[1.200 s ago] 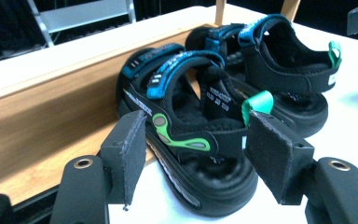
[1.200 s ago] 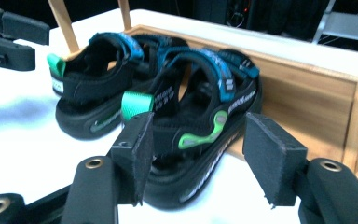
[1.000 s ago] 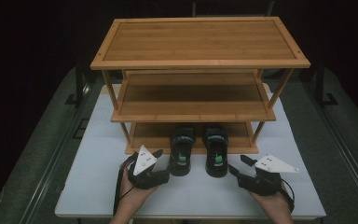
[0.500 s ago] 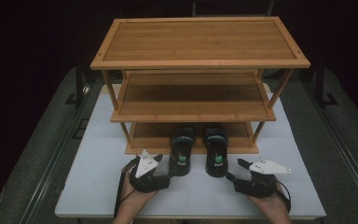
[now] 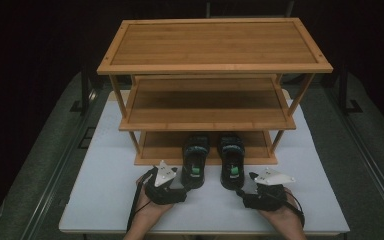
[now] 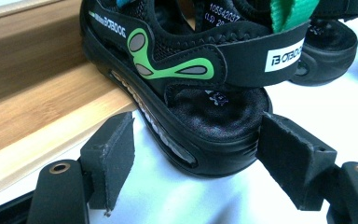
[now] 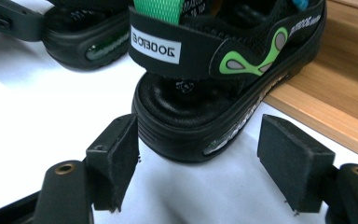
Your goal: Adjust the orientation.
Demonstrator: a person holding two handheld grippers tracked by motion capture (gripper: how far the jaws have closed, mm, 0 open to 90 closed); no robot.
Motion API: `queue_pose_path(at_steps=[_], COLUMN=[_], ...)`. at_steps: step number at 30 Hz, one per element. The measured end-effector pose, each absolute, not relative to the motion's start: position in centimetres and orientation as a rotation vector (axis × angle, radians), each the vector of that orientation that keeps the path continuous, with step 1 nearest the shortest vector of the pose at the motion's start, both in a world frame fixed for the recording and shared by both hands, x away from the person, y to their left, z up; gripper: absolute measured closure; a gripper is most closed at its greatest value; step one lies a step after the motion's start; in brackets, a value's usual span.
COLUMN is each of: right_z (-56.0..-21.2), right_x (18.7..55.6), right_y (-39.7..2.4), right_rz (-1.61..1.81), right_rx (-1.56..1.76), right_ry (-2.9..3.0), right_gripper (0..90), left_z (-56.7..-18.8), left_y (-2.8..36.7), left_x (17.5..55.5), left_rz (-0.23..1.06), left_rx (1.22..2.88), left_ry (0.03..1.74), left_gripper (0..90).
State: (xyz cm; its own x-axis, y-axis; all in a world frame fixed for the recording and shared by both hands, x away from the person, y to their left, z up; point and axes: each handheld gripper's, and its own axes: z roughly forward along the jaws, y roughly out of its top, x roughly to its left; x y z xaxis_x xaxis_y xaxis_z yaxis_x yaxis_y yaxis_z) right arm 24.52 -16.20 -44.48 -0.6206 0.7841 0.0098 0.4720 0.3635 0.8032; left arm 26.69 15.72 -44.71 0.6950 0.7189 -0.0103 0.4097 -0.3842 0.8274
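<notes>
Two black sandals with green trim stand side by side, toes on the bottom board of a bamboo rack (image 5: 215,47) and heels on the white table (image 5: 105,195). The left sandal (image 5: 194,161) (image 6: 186,88) has its heel between the jaws of my left gripper (image 5: 176,182) (image 6: 196,158), which is open; the pads are close to the heel without clamping it. The right sandal (image 5: 231,160) (image 7: 214,93) has its heel just ahead of my right gripper (image 5: 250,186) (image 7: 198,161), open too, with a gap at each pad.
The rack has three wooden shelves; the middle shelf (image 5: 207,102) overhangs the sandals' toes. Its bottom board (image 6: 42,116) (image 7: 335,88) lies just beside each gripper. Dark floor with rails surrounds the table.
Both grippers have slid forward toward the sandals' heels, the right one also inward to the left. The sandals have not moved.
</notes>
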Motion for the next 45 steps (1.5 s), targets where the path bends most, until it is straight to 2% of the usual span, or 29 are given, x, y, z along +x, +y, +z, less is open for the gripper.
queue_pose_path(at_steps=[13, 19, 26, 45], right_z=[-45.3, -45.3, -44.4, -42.7], right_x=[25.1, 25.2, 25.2, 26.5], right_y=[-15.0, -14.8, -15.4, -14.9], right_rz=[1.058, 1.043, 1.108, 1.136], right_rx=[1.104, 1.066, 1.036, 0.948], right_ry=[2.312, 2.314, 2.301, 2.32], right_gripper=[28.1, 30.5, 33.6, 31.8], left_z=[-45.0, -44.7, -43.9, -42.5], left_y=[14.7, 14.4, 14.5, 13.7], left_x=[27.0, 27.0, 27.1, 28.4], left_rz=[0.416, 0.427, 0.428, 0.401], left_rx=[2.077, 2.077, 2.076, 2.071], left_ry=[0.838, 0.814, 0.798, 0.786], left_gripper=[26.2, 29.7, 30.8, 31.2])
